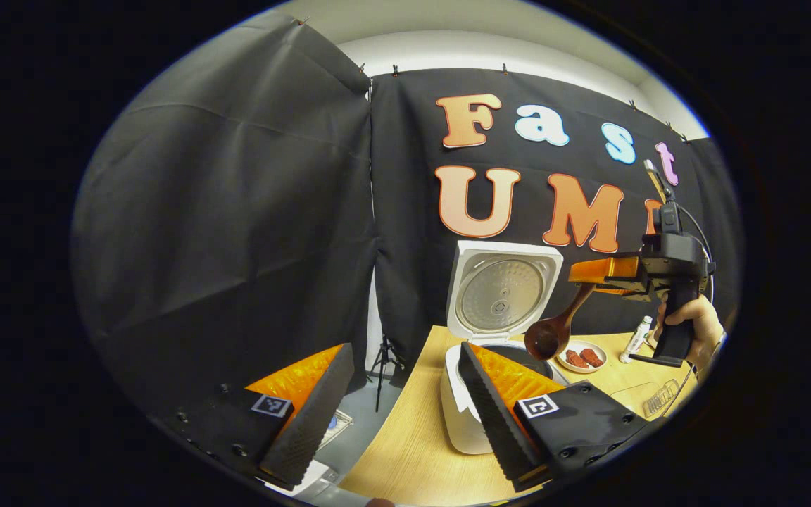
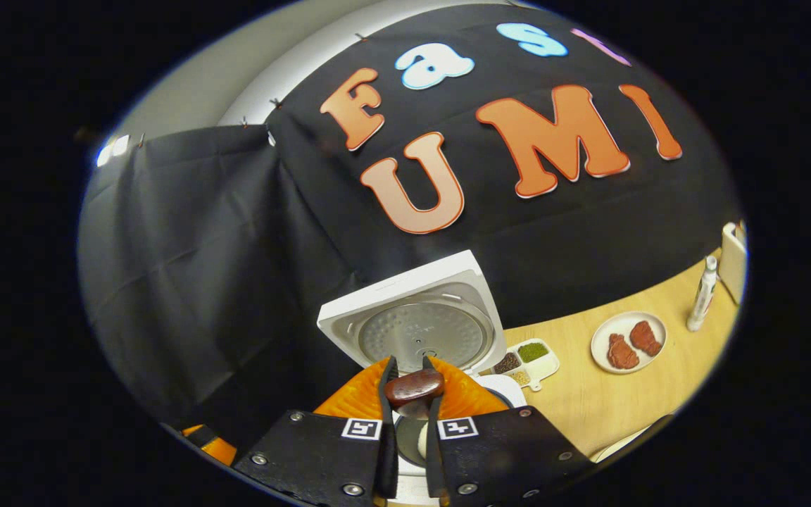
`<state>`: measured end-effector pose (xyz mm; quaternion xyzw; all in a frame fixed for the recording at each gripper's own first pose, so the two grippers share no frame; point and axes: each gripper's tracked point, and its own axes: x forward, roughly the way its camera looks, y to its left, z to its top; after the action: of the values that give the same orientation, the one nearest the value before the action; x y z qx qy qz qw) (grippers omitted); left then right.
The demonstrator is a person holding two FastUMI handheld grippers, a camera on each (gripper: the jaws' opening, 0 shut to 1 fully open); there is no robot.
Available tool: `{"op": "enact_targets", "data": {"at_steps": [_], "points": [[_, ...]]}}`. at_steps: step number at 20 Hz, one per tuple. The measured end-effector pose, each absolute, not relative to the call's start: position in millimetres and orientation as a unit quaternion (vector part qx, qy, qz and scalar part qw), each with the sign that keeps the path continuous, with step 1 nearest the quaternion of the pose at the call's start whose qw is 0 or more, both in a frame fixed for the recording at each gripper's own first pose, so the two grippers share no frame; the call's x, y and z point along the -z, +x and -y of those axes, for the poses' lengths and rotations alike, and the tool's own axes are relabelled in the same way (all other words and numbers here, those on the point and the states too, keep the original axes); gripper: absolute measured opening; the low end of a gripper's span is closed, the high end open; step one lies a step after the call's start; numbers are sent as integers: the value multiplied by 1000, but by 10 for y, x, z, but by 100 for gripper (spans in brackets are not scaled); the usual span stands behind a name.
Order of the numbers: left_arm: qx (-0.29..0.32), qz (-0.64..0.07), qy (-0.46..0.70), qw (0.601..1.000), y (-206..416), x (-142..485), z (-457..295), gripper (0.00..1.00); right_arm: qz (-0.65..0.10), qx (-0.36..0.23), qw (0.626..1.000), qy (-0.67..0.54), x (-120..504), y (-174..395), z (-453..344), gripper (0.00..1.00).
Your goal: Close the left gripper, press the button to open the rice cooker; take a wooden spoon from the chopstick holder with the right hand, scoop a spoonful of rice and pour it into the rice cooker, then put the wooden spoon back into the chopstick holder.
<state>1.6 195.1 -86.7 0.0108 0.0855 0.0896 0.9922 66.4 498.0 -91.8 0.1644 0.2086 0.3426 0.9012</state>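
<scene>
Right gripper clamps the wooden spoon above the open rice cooker, apparently pouring; return to holder follows. Left gripper gapes wide.

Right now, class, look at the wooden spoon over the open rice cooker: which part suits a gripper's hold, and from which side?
Grip the handle. The wooden spoon hangs bowl-down over the rice cooker, its slim handle rising to the right gripper, which pinches it from above. The round bowl would likely slip, and gripping it would block pouring.
</scene>
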Motion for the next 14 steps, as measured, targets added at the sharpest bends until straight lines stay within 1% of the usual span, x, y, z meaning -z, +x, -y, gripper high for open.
{"op": "enact_targets", "data": {"at_steps": [2,7,14], "points": [[-90,-85,12,992,9,871,-1921,100,-212,-335,901,177,903,731,-4824,15],[-84,-79,9,993,37,811,-1683,100,-222,-315,886,257,786,893,-4234,15],[-46,-70,33,996,131,769,-1116,100,-206,-233,909,276,816,1116,-2838,14]]}}
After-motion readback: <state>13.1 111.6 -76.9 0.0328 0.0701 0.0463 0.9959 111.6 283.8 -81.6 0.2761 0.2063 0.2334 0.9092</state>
